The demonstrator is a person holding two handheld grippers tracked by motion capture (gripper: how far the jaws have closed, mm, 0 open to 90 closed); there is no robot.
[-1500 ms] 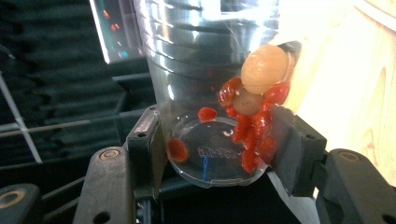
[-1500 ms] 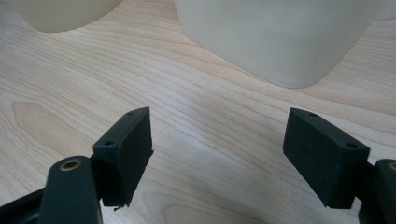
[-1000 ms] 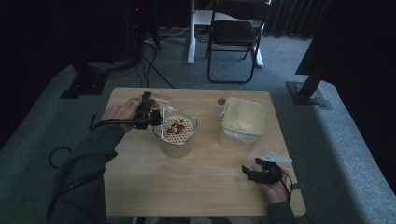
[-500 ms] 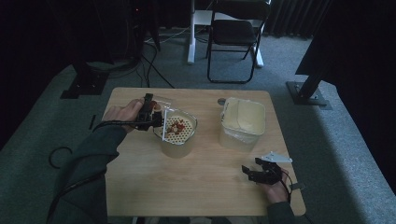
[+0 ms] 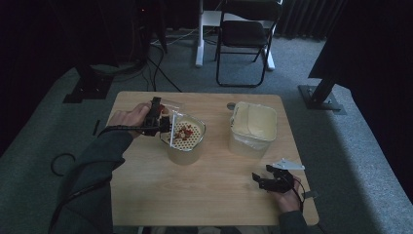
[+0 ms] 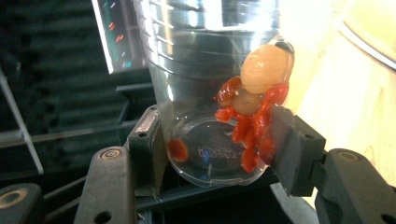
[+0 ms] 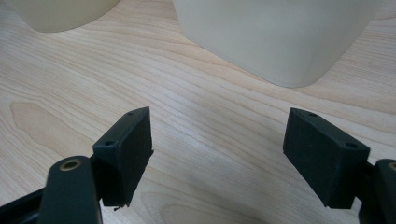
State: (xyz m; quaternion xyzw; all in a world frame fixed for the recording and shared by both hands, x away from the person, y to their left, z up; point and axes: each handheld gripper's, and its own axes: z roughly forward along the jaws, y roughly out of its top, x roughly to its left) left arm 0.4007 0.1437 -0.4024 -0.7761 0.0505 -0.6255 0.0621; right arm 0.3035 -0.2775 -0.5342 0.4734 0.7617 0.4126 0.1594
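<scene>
While the left tool [image 6: 219, 154] pinches the thin clear cup [image 6: 210, 70] near its bottom, squeezing gently seems wise, and the right tool [image 7: 217, 154] waits wide open.

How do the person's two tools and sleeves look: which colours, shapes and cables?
Both tools are black. The left tool has two blocky rectangular jaw pads on rounded arms with screw holes. The right tool has the same flat pads, and one brass-coloured rivet. In the high view, a grey three-cornered plate sits on the right tool, and a black cable trails beside the dark grey-green sleeve.
</scene>
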